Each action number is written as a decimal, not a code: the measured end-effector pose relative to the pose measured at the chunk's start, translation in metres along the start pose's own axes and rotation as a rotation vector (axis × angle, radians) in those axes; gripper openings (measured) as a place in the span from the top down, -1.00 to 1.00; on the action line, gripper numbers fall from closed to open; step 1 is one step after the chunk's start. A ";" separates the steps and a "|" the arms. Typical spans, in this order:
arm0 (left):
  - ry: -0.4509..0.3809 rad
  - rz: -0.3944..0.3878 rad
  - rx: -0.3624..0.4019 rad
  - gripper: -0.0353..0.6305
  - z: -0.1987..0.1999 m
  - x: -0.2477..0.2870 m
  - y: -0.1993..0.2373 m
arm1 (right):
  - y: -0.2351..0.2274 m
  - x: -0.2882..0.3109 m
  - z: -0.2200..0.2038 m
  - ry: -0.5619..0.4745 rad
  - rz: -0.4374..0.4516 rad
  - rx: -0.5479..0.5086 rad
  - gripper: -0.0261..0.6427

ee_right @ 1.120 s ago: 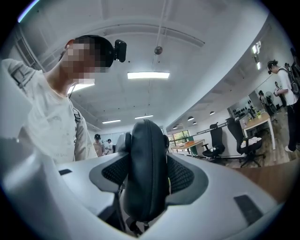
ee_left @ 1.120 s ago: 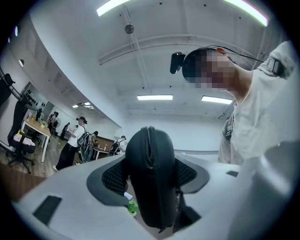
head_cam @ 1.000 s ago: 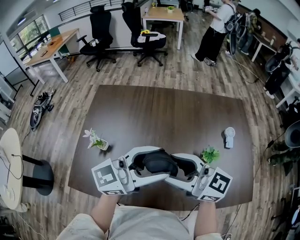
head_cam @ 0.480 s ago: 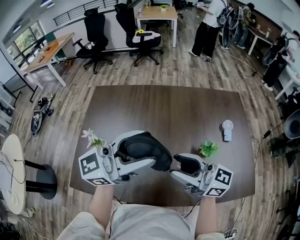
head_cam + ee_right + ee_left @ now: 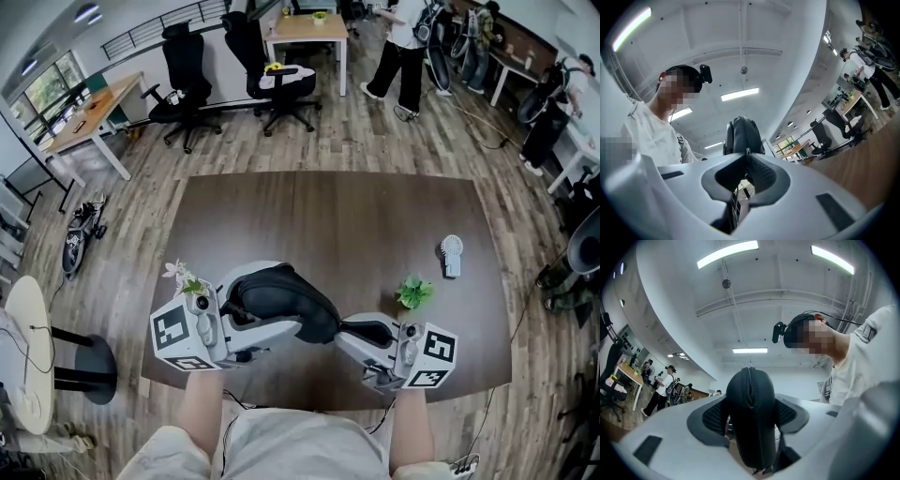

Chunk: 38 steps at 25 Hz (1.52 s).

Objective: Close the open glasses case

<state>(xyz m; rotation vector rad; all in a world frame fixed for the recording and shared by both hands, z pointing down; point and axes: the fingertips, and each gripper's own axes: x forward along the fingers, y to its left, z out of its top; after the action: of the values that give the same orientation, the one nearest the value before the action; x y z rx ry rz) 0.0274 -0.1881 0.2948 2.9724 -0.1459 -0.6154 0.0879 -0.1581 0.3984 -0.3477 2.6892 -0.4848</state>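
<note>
Right hand-held gripper (image 5: 343, 328) just closed on zipper (image 5: 748, 151) (left hand-held gripper (image 5: 751, 420) clamps glasses case (image 5: 281, 292)).

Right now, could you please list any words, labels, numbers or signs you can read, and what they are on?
No readable text anywhere.
Left marker cube, right marker cube: black-and-white square patterns, no letters.
Patch on the person's sleeve: too blurred to read.

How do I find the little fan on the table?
Start at the big dark brown table. Go to its right side, just past the small green plant. The fan is white, with a round head on a short handle, while its neighbour is leafy and green.
</note>
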 end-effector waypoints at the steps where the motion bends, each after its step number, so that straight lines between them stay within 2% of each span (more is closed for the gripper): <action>1: 0.001 0.000 0.003 0.09 0.001 0.000 0.000 | 0.001 0.000 0.001 0.002 0.003 -0.004 0.84; 5: 0.018 0.008 0.009 0.09 0.003 -0.002 0.002 | -0.001 0.002 0.005 0.012 -0.019 -0.032 0.87; 10: 0.038 0.003 0.016 0.07 -0.003 0.007 -0.002 | -0.002 0.001 -0.002 0.072 -0.053 -0.076 0.89; 17: 0.116 -0.028 0.033 0.07 -0.031 0.016 -0.014 | 0.001 0.006 -0.009 0.097 -0.058 -0.099 0.91; 23: 0.203 -0.043 0.116 0.11 -0.040 0.018 -0.021 | -0.003 0.004 -0.015 0.147 -0.070 -0.101 0.91; 27: 0.246 -0.063 0.132 0.12 -0.045 0.017 -0.027 | 0.000 0.001 -0.018 0.173 -0.050 -0.086 0.92; 34: 0.382 -0.054 0.217 0.12 -0.072 0.013 -0.028 | 0.002 0.000 -0.010 0.154 -0.011 -0.057 0.92; 38: 0.530 -0.061 0.313 0.12 -0.097 0.005 -0.029 | 0.007 0.000 -0.007 0.155 -0.009 -0.070 0.92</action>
<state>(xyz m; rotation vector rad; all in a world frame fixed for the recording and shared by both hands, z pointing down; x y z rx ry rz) 0.0726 -0.1521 0.3778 3.3222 -0.1136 0.2272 0.0841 -0.1498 0.4025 -0.3556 2.8618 -0.4381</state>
